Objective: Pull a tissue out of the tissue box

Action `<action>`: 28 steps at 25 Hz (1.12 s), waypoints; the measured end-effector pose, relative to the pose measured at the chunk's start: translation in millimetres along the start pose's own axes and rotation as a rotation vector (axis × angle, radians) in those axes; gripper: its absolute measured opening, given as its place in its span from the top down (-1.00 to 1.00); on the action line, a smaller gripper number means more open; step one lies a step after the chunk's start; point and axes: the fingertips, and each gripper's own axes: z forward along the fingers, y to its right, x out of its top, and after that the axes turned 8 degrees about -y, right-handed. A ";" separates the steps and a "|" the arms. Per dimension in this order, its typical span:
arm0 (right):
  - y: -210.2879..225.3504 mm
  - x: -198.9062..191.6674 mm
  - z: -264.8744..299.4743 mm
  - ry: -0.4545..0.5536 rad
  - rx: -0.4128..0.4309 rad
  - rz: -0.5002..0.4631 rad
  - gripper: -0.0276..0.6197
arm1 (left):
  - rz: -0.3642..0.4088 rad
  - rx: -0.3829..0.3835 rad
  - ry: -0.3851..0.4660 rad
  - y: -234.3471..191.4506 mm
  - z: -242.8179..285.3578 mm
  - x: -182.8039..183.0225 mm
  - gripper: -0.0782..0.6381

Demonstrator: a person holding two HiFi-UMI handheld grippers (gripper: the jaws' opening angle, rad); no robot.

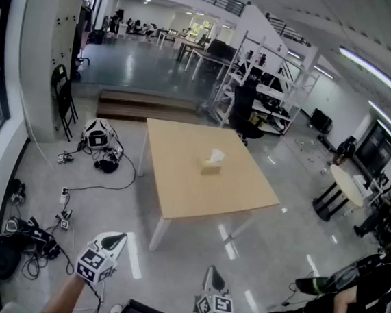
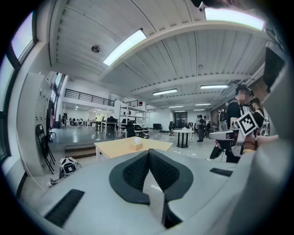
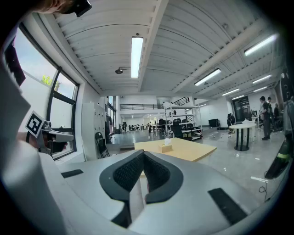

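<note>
A small tan tissue box (image 1: 212,166) with a white tissue (image 1: 216,155) sticking up stands near the middle of a light wooden table (image 1: 178,192). Both grippers are far from it, at the bottom of the head view. My left gripper (image 1: 115,240) and my right gripper (image 1: 214,279) point toward the table, each shut with nothing between the jaws. The left gripper view shows the tissue box (image 2: 136,146) small and far off above the shut left gripper (image 2: 149,158). In the right gripper view the tissue box (image 3: 166,148) also sits far beyond the shut right gripper (image 3: 143,160).
Cables, a bag (image 1: 4,254) and a helmet-like device (image 1: 97,135) lie on the floor left of the table. A black folding chair (image 1: 65,98) stands by the pillar. A round table (image 1: 347,186) and several people are at the right; shelving (image 1: 264,90) stands behind.
</note>
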 end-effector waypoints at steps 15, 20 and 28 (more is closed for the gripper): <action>-3.6 -4.2 10.0 -0.004 0.011 0.013 0.88 | -0.023 0.010 -0.029 -9.0 5.0 -12.3 0.76; -14.2 0.9 15.6 0.005 -0.003 0.015 0.88 | -0.020 -0.004 -0.022 -20.0 6.1 -11.7 0.76; -31.6 -3.6 16.7 0.016 -0.028 0.053 0.88 | 0.016 -0.049 -0.015 -22.8 13.8 -9.7 0.76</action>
